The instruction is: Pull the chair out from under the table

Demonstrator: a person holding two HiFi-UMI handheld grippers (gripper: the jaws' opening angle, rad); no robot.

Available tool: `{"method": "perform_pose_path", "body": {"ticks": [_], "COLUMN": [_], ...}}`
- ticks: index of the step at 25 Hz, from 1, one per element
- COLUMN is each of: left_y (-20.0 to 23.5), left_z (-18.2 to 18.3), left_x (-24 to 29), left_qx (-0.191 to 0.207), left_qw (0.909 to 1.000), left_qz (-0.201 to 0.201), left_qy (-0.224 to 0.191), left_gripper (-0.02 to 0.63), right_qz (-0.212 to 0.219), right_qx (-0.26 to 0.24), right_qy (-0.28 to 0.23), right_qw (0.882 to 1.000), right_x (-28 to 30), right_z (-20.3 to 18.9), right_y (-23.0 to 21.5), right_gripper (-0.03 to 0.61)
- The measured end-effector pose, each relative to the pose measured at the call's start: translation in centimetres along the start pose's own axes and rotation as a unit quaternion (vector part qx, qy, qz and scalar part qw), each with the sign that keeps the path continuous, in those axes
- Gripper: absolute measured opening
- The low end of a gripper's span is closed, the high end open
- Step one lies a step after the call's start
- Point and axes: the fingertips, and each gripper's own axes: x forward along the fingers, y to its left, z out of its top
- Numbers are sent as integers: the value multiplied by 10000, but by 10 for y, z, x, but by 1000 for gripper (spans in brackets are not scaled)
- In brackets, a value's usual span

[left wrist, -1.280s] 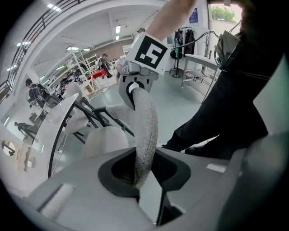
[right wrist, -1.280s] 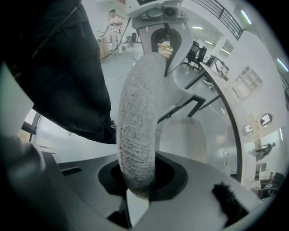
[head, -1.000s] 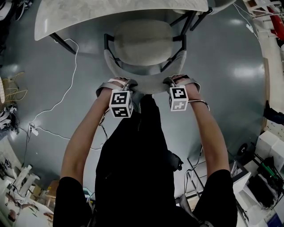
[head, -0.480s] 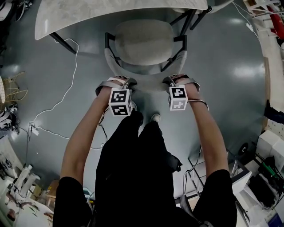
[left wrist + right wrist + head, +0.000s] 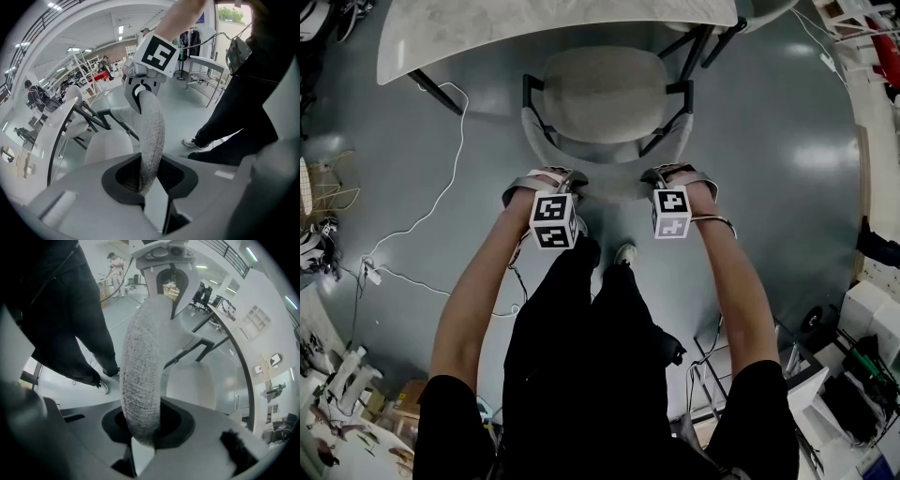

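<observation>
Inspection from the remote station: I find the chair (image 5: 605,89) standing on the grey floor (image 5: 787,141). Its seat is almost wholly clear of the table (image 5: 487,33), with the seat front just at the table's near edge. The curved backrest (image 5: 614,180) faces the person.

The left gripper (image 5: 565,180) is clamped on the top of the backrest, left of its middle. In the left gripper view I see the woven fabric running between the jaws, which stand narrow and press on both faces. The right gripper (image 5: 661,176) grips the same top edge, right of the middle, jaws likewise narrow and closed on the fabric. Both point steeply down.

A white shoe (image 5: 624,251) is on the floor just behind the backrest, between the two grippers.
</observation>
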Motion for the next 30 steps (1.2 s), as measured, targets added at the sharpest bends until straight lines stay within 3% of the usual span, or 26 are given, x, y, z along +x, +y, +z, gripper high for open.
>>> {"method": "perform_pose_path", "body": {"ticks": [30], "left_y": [-58], "left_z": [21], "left_x": [2], "left_qx": [-129], "left_qw": [9999], "left_qz": [-62], "left_qy": [1], "left_gripper": [86], "right_qz": [28], "right_qx": [-109], "right_qy": [-23], "right_qw": [9999], "right_x": [-6], "right_z": [3], "right_y": [54], "right_gripper": [72]}}
